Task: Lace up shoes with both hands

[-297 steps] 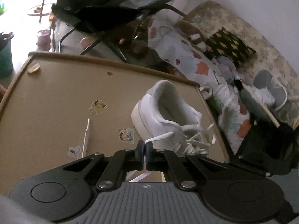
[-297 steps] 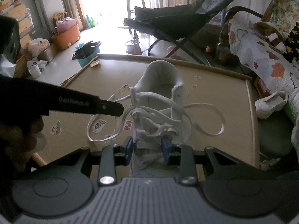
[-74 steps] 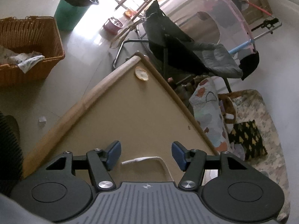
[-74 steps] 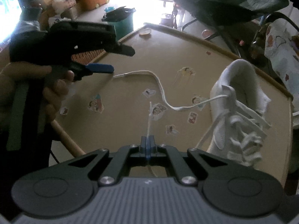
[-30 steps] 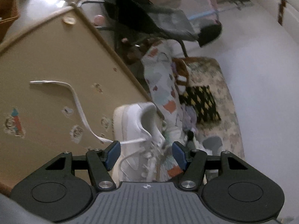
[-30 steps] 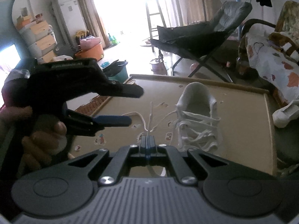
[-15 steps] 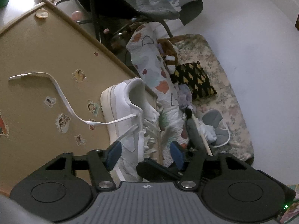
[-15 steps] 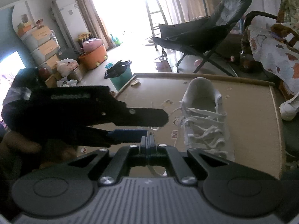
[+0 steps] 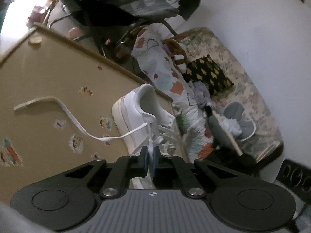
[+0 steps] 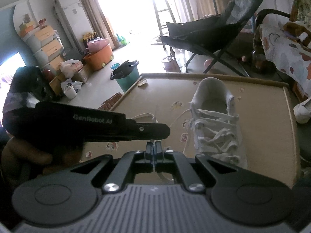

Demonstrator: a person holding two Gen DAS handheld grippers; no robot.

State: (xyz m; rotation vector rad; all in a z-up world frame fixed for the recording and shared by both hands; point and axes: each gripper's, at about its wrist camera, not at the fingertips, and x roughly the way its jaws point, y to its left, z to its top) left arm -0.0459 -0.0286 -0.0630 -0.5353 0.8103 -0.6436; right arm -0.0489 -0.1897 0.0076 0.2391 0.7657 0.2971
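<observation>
- shoe (image 10: 213,124) sits on the tan table (image 10: 262,104), heel toward the far edge, partly laced.
- left gripper (image 9: 149,156) has its jaws pressed together on a strip of lace (image 9: 150,136) running up to the top eyelets.
- another lace end (image 9: 58,104) trails loose over the table.
- right gripper (image 10: 153,151) is pinched tight on a thin lace, just under the left gripper's finger.

My right view is blown out by glare from the doorway (image 10: 136,9). My left view is dim and soft. Edges bend in both.
</observation>
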